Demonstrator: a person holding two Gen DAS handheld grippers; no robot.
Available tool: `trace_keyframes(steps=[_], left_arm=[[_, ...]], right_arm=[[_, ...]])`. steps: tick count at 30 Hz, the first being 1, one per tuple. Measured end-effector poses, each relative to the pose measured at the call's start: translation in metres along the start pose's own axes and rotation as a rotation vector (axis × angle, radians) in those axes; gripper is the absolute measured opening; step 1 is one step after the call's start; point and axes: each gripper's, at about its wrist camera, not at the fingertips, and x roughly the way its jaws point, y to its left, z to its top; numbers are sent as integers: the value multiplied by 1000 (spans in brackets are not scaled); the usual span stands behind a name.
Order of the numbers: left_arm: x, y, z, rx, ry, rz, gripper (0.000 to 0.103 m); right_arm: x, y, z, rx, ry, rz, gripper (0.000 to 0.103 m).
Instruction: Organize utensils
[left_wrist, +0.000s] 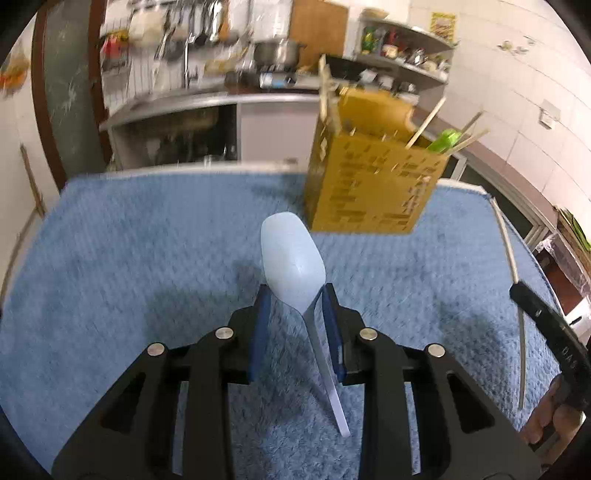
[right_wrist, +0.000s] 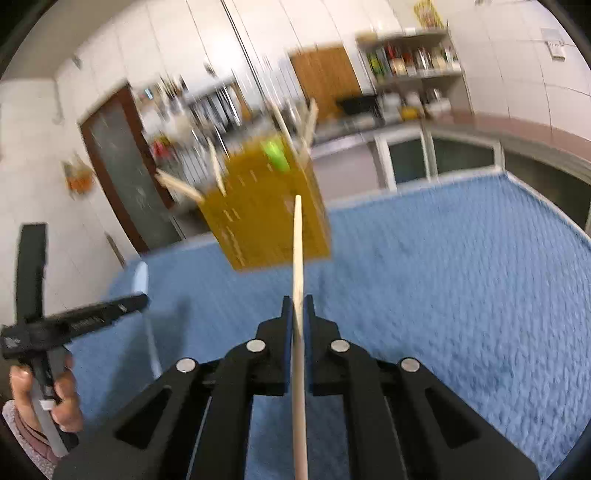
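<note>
In the left wrist view my left gripper (left_wrist: 295, 291) is shut on a white plastic spoon (left_wrist: 291, 254) at the neck. Its bowl points forward and its handle slants down beneath the jaws, clear of the blue cloth (left_wrist: 147, 258). The yellow perforated utensil holder (left_wrist: 369, 184) stands just beyond, holding several wooden sticks and a green item (left_wrist: 445, 140). In the right wrist view my right gripper (right_wrist: 298, 299) is shut on a wooden chopstick (right_wrist: 297, 243) aimed at the holder (right_wrist: 266, 221). The left gripper (right_wrist: 138, 301) with the spoon (right_wrist: 142, 275) shows at the left.
The blue cloth (right_wrist: 443, 277) covers the table, whose far edge lies just behind the holder. The right gripper (left_wrist: 517, 291) and its chopstick (left_wrist: 511, 254) sit at the right edge of the left view. A person's hand (right_wrist: 62, 398) grips the left handle. Kitchen counters and shelves stand behind.
</note>
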Motion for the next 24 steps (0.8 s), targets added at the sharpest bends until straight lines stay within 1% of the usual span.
trace_keyframes(steps=[1,4,7,9,10,12,14,15,18,20,22,24], left_arm=[[-4,-3,2,7,-11,-3,28],[-20,-7,10,23,-58,-15,27],[-31,-11,15,29,-92,-31,27],[-38,-15,20,41,-116,-28,27],[-41,-16,22,47,-121,-27,14],[-41,-18,26,59,-116,-39,4],[-41,-20,33,64,-108,-59,4],[-40,-21,35,67,-107,-61,0],[-37,-17,38,57,-93,-68,0],[-29,-12,36,43,-84,-65,0],[-18,-9,32,37,-59,-61,0],[0,-10,26,46,-9,-66,0]], right_arm=[[-7,3,2,-14,-44,3,6],[-20,8,5,-23,-127,28,6],[-24,12,6,-26,-163,40,6],[-21,13,7,-24,-159,50,6],[-21,14,8,-22,-165,56,6],[-21,15,7,-27,-171,58,6],[-17,17,9,-42,-161,47,6],[-15,18,9,-51,-148,37,6],[-9,18,12,-72,-120,10,6],[-5,15,11,-75,-106,-23,6],[1,5,10,-54,-77,-42,6],[4,-6,11,-24,-56,-60,6]])
